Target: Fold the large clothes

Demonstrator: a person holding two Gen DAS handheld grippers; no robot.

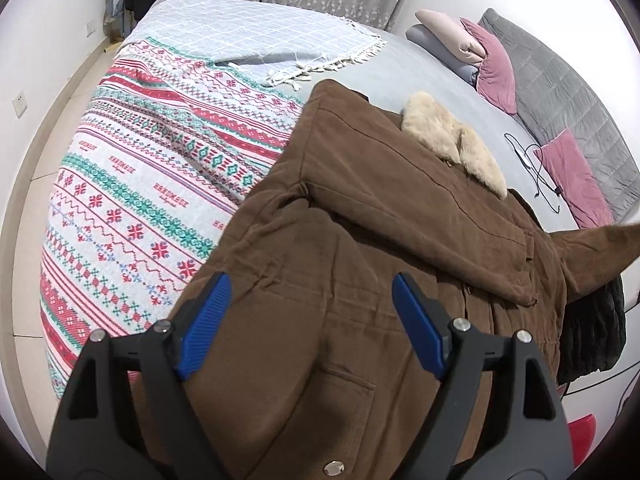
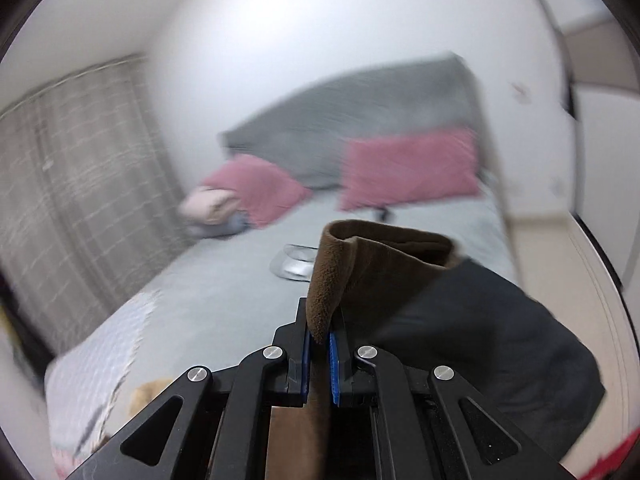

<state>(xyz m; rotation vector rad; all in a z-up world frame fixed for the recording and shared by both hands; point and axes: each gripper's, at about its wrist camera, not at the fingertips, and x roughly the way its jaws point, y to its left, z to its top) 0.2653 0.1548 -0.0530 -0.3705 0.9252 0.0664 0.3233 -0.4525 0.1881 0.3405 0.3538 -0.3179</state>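
Observation:
A brown coat (image 1: 360, 248) with a cream fur collar (image 1: 456, 140) lies spread on the bed, one sleeve folded across its chest. My left gripper (image 1: 310, 292) hovers open over the coat's lower body, blue pads (image 1: 208, 320) wide apart and nothing between them. In the right wrist view, my right gripper (image 2: 319, 336) is shut on a brown edge of the coat (image 2: 360, 264), lifted above the bed, with the coat's black lining (image 2: 480, 340) hanging to the right. That raised brown edge (image 1: 592, 252) shows at the right in the left wrist view.
The bed carries a patterned red-and-teal blanket (image 1: 152, 184), a pale blue checked throw (image 1: 260, 36), pink pillows (image 1: 496, 68) and a grey headboard (image 1: 560, 80). A black cable (image 1: 536, 164) lies near the pillows. A clear flat tray (image 2: 294, 264) sits on the grey sheet. Curtains (image 2: 72, 152) hang at the left.

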